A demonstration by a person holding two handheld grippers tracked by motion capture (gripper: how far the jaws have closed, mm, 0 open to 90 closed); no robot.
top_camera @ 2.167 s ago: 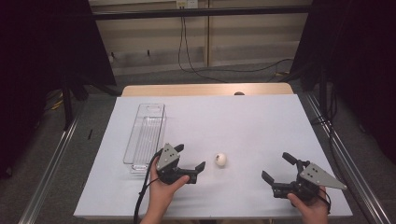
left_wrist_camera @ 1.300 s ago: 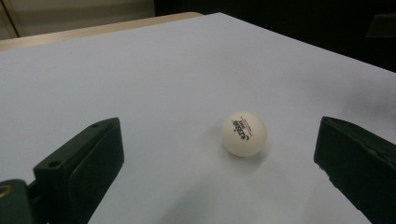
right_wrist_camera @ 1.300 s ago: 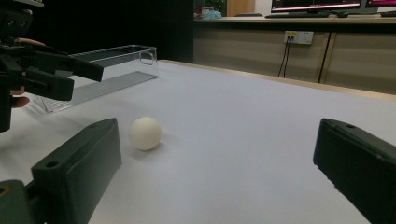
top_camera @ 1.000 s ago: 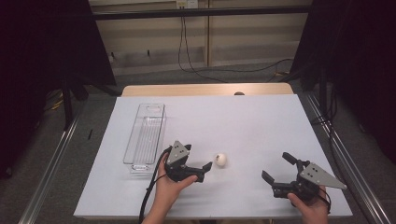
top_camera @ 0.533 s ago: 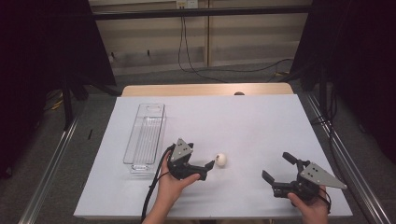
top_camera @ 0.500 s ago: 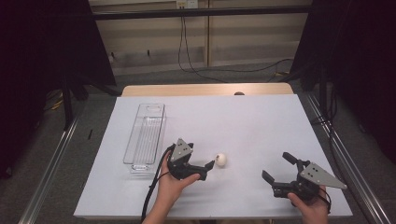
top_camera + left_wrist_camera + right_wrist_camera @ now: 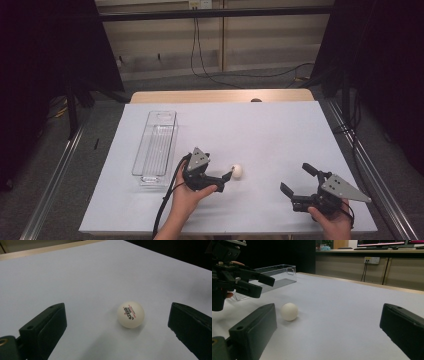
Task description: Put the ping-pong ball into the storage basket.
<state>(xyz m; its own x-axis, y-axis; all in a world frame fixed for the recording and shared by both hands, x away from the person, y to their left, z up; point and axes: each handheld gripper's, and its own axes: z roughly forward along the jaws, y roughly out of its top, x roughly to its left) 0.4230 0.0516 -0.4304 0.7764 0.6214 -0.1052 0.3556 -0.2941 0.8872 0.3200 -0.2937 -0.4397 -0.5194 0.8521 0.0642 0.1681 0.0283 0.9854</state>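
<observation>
White ball (image 7: 130,314) w/ red print, white table (image 7: 280,130), clear tray (image 7: 156,145).

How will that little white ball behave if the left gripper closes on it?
The white ball looks like a printed table-tennis ball, so probably very light. Being round and smooth on the flat white table, it would likely roll off at a nudge. The left gripper has its jaws open either side; an off-centre squeeze might squirt it out.
</observation>
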